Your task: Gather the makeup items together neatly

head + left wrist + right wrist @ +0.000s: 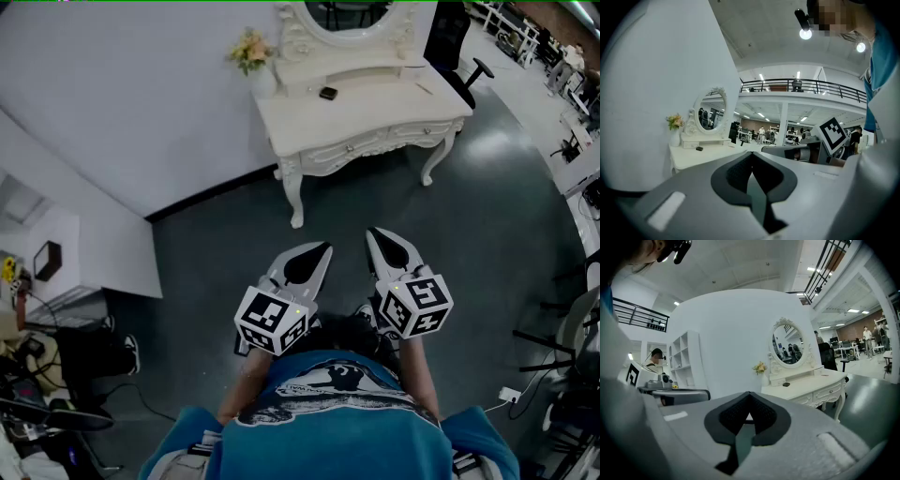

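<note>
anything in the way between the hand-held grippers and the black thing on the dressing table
Nothing visible does. Only bare floor lies between the left hand-held gripper, the right hand-held gripper and the dressing table, where the small black item lies.

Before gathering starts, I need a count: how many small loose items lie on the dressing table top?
2: a dark item near the mirror, and a thin pale stick toward the table's right end. Others may be hidden.

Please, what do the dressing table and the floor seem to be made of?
The dressing table looks like painted wood, cream white and matte: carved curved legs and drawer fronts suggest it. The floor seems polished concrete or resin, dark grey, with soft glare.
</note>
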The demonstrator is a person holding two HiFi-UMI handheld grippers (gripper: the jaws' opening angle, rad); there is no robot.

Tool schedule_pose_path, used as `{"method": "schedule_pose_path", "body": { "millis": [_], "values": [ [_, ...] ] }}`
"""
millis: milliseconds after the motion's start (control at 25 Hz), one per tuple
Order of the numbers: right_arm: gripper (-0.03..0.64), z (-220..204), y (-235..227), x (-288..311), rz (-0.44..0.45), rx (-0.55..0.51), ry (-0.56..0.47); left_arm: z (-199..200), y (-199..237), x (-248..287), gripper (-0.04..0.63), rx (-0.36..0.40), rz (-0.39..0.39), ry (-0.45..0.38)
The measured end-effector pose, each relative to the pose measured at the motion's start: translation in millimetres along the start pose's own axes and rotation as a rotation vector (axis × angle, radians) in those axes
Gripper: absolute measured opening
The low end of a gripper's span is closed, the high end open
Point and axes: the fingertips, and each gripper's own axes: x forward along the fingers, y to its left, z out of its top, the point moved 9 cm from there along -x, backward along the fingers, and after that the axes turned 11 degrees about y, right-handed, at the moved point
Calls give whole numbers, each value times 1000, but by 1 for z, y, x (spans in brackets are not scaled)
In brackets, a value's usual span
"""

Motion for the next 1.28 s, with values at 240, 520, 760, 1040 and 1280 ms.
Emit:
{"method": "schedule_pose_path", "body": {
  "millis": [240,520,760,1040,1280],
  "values": [
    [3,1,-10,6,11,10,11,1,2,10,12,-3,7,16],
    [5,4,-42,10,43,17,32,9,-3,42,12,0,13,30],
    [5,19,-85,13,49,1,49,28,-6,85,12,-3,20,26],
    [5,27,-139,17,54,19,54,37,-13,135,12,-5,21,39],
    [5,27,-171,18,79,23,74,40,-20,164,12,-17,46,46]
  ]
}}
